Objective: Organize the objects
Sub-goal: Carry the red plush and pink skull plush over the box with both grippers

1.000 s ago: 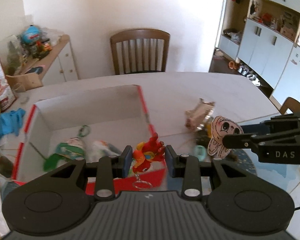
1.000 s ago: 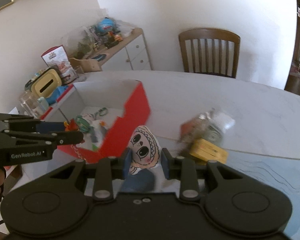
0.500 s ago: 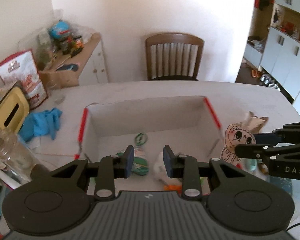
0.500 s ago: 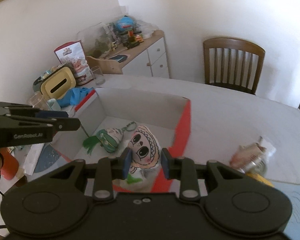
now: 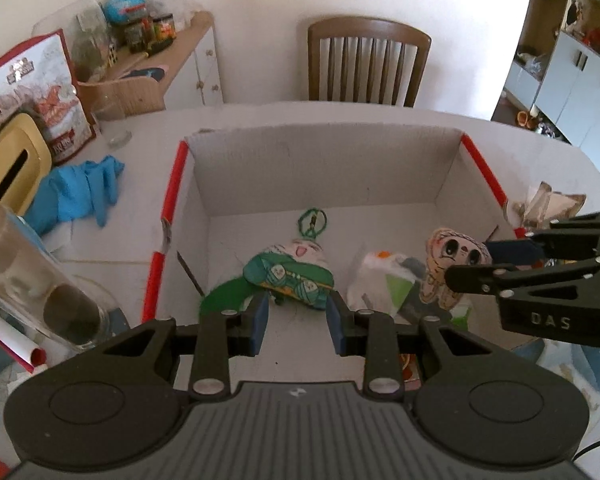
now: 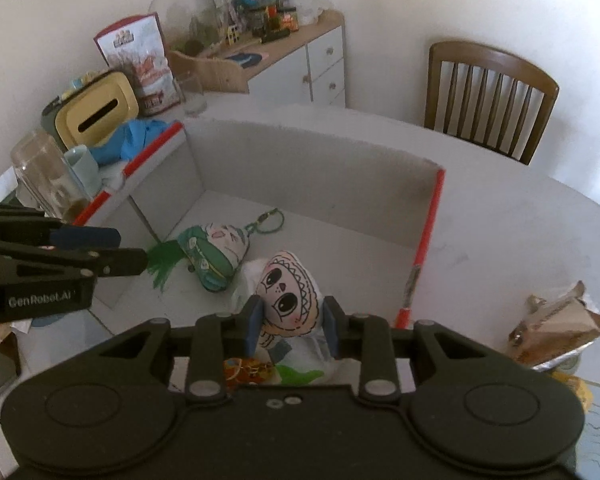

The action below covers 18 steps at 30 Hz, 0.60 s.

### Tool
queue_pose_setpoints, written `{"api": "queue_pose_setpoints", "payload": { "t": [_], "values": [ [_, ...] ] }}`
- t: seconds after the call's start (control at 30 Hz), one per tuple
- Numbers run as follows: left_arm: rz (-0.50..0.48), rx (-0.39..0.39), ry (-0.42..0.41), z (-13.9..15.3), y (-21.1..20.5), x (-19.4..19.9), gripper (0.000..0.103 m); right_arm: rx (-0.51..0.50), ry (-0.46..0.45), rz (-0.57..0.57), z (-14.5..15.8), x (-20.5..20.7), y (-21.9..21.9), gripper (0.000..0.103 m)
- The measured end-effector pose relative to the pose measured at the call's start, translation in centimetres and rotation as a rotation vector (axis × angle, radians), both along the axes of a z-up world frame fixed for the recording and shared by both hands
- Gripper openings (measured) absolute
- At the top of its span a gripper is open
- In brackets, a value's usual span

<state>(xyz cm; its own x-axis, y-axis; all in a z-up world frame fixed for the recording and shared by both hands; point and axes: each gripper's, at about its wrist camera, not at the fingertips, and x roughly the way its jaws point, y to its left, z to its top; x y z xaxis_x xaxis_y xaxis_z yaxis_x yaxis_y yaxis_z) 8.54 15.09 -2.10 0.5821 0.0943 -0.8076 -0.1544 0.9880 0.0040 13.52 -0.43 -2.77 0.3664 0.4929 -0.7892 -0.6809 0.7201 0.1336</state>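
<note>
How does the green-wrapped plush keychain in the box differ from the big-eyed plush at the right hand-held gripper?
The green plush keychain lies loose on the floor of the box; the big-eyed plush is held upright over the box between the pads of the right hand-held gripper. The green one wears a teal patterned wrap with a green tail; the big-eyed one is pale with black outlines. The green one's clasp ring shows; none shows on the other. Both are small cartoon-faced soft toys.

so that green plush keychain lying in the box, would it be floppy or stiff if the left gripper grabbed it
Probably soft and squashy: the green plush keychain looks like stuffed fabric, slumped on the floor of the box. Likely light, and unlikely to roll since it lies flat. Its green ring and leafy tail would probably dangle if the left gripper lifted it by the body.
</note>
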Motion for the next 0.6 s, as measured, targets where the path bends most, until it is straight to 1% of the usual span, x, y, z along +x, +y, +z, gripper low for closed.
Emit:
{"api": "queue_pose_setpoints", "payload": {
  "t": [0.2,0.33,0.6],
  "values": [
    [-0.024,0.0,0.012,-0.8,-0.6,0.4,0.031,-0.019,-0.005,0.003,-0.7,0.3,0.9,0.035],
    [-0.036,-0.006,0.01,-1.0,-1.0,0.4,0.031,-0.032,-0.019,0.0,-0.9,0.4,0.8,0.045],
    [-0.058,-0.005,-0.008,-0.2,-2.1,0.0,0.031,0.009,-0.029,0.006,0.6,-0.5,-0.9,0.048]
  ]
}}
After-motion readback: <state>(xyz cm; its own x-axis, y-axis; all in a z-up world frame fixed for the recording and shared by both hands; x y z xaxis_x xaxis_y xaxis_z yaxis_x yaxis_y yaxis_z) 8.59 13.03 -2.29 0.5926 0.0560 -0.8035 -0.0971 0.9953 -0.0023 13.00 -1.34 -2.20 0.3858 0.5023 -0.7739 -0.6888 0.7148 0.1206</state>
